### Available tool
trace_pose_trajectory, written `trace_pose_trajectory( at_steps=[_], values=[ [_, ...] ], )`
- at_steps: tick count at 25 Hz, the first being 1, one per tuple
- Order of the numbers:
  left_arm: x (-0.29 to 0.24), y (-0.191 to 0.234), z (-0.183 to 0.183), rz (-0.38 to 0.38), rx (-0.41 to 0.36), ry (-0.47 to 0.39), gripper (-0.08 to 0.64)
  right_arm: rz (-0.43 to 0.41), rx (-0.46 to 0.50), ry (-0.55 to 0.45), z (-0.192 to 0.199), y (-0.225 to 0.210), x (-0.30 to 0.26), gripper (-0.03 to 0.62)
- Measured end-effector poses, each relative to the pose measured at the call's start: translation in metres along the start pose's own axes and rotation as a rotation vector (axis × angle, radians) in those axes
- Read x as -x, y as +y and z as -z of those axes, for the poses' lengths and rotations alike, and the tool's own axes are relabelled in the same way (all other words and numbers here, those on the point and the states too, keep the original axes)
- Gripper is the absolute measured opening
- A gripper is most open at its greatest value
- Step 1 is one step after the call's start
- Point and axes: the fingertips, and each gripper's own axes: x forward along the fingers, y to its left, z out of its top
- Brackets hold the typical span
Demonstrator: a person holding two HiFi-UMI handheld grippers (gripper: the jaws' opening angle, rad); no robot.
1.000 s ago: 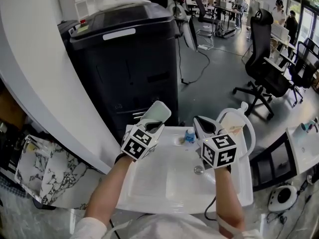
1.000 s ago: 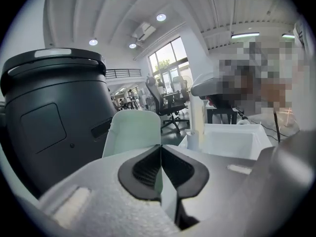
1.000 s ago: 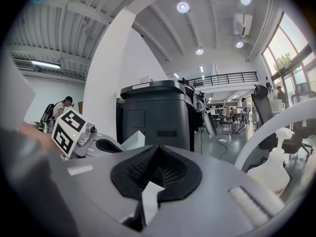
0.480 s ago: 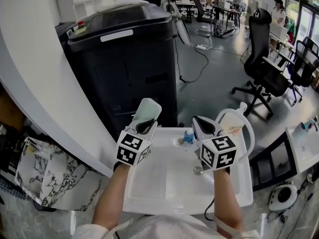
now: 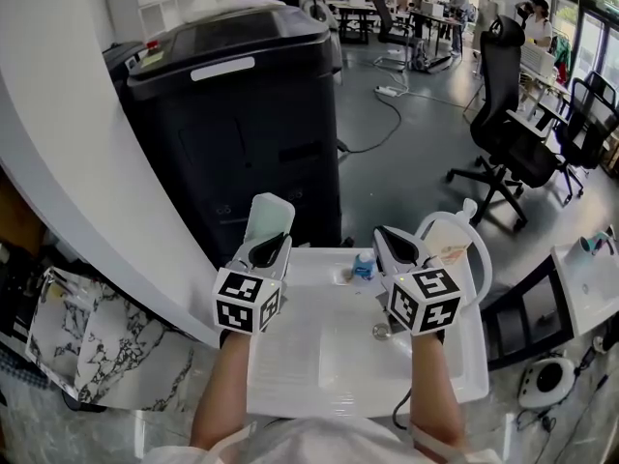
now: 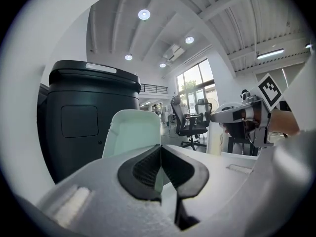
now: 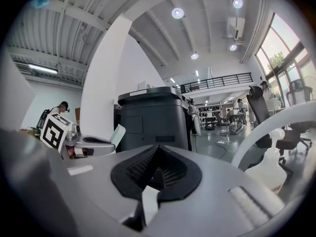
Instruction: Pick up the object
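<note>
A flat pale green plastic piece (image 5: 267,217) stands upright in my left gripper (image 5: 269,251), which is shut on its lower edge above the white table (image 5: 319,365). In the left gripper view the piece (image 6: 133,131) rises from between the closed pads. My right gripper (image 5: 397,247) hovers a little to the right at the same height, shut, with nothing seen between its pads. The right gripper view shows the left gripper (image 7: 94,143) and the green piece (image 7: 117,132) at far left.
A small blue-labelled bottle (image 5: 364,264) and a small round metal thing (image 5: 381,333) rest on the table between the grippers. A white spray bottle (image 5: 453,238) inside a white hoop stands at the back right. A big black machine (image 5: 242,114) sits behind the table; office chairs (image 5: 513,133) stand further right.
My left gripper has drifted left and slightly toward me with the green piece, which has turned from tilted right to nearly upright. The right gripper has barely moved.
</note>
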Motion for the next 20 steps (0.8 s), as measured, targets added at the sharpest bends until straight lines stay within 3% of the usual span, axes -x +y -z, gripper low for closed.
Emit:
trace_pose_trajectory(
  at_steps=[7,20],
  values=[
    [0.009,0.009,0.0,-0.065,0.009,-0.026,0.011,0.009,-0.004,-0.006,0.001,-0.005,0.006,0.005],
    [0.009,0.01,0.007,-0.06,0.003,-0.014,0.011,0.016,0.016,0.003,0.005,-0.002,0.002,0.003]
  ],
)
